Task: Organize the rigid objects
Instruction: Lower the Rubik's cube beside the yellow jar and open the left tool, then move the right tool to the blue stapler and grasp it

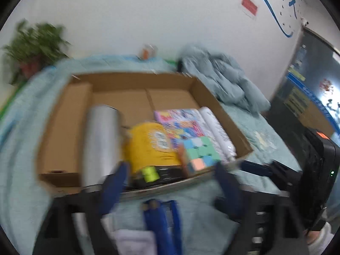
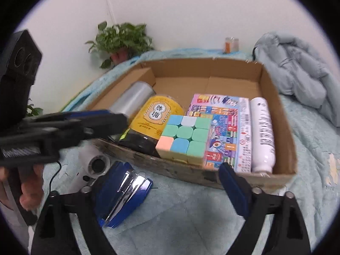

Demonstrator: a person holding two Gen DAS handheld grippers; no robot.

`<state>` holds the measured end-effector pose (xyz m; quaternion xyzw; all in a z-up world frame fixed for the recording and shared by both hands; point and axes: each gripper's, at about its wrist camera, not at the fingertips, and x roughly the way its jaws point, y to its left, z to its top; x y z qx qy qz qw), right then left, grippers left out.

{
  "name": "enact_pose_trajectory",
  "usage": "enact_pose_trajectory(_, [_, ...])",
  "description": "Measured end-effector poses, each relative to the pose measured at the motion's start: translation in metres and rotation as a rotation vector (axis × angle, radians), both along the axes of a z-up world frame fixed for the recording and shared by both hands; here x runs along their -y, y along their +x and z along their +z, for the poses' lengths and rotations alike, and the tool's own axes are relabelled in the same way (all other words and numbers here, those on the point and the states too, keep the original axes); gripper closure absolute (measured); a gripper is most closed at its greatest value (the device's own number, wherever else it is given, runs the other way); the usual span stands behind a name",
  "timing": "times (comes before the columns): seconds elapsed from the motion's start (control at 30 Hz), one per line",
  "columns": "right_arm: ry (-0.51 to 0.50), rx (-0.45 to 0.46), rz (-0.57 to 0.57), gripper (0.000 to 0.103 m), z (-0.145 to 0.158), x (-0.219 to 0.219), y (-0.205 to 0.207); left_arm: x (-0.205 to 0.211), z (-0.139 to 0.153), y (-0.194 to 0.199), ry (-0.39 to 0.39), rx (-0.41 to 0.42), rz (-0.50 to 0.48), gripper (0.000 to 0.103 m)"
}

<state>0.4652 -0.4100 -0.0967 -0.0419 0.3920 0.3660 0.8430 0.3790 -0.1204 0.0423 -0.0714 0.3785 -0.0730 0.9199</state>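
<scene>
Both tools stand with jaws wide apart, nothing between the pads. Left tool (image 1: 170, 182) hangs over the near edge of the cardboard box (image 2: 274, 89); picture blurred. Right tool (image 2: 170, 182) sits lower, just short of the same edge.

In the box, ahead of the right tool: puzzle cube (image 2: 184, 138) against the near wall, resting partly on a colourful flat packet (image 2: 225, 127). Right of that, a white bottle (image 2: 262, 131) lying along the side wall. Left of the cube, a yellow-labelled jar (image 2: 153, 119) on its side, then a silver cylinder (image 2: 131, 99).

Outside the box, on the light blue cloth (image 2: 191, 216), a blue stapler (image 2: 125, 191) lies beside the right tool's left finger. A hand (image 2: 31, 182) grips the left tool's handle.
</scene>
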Motion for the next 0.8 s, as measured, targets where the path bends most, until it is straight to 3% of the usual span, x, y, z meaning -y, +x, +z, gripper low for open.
enact_pose_trajectory(0.03, [0.016, 0.008, -0.013, 0.000, 0.001, 0.005, -0.010, -0.009, 0.008, -0.020, 0.024, 0.067, 0.041, 0.000])
enact_pose_trajectory(0.1, [0.029, -0.004, -0.032, 0.000, -0.001, 0.007, -0.027, -0.026, 0.012, -0.053, 0.062, 0.107, 0.090, 0.000])
enact_pose_trajectory(0.2, [0.011, -0.043, -0.026, 0.000, -0.012, -0.003, -0.053, -0.050, 0.001, -0.086, 0.062, 0.073, 0.183, 0.000])
enact_pose_trajectory(0.3, [0.029, -0.139, 0.039, 0.000, -0.035, -0.024, -0.072, -0.071, -0.019, -0.118, 0.030, 0.014, 0.245, 0.000])
enact_pose_trajectory(0.43, [0.040, -0.213, 0.017, 0.002, -0.055, -0.041, -0.072, -0.091, -0.046, -0.155, 0.000, -0.036, 0.295, 0.000])
enact_pose_trajectory(0.5, [0.035, -0.239, -0.045, 0.011, -0.065, -0.045, -0.061, -0.093, -0.053, -0.168, 0.009, -0.039, 0.310, 0.000])
enact_pose_trajectory(0.57, [0.014, -0.273, -0.075, 0.028, -0.074, -0.047, -0.054, -0.093, -0.055, -0.180, 0.027, -0.024, 0.330, 0.001])
enact_pose_trajectory(0.67, [0.014, -0.277, -0.060, 0.040, -0.079, -0.056, -0.049, -0.090, -0.052, -0.190, 0.030, 0.008, 0.353, 0.001])
enact_pose_trajectory(0.8, [-0.074, -0.210, -0.043, 0.046, -0.079, -0.074, -0.058, -0.087, -0.048, -0.193, 0.009, 0.013, 0.336, 0.001])
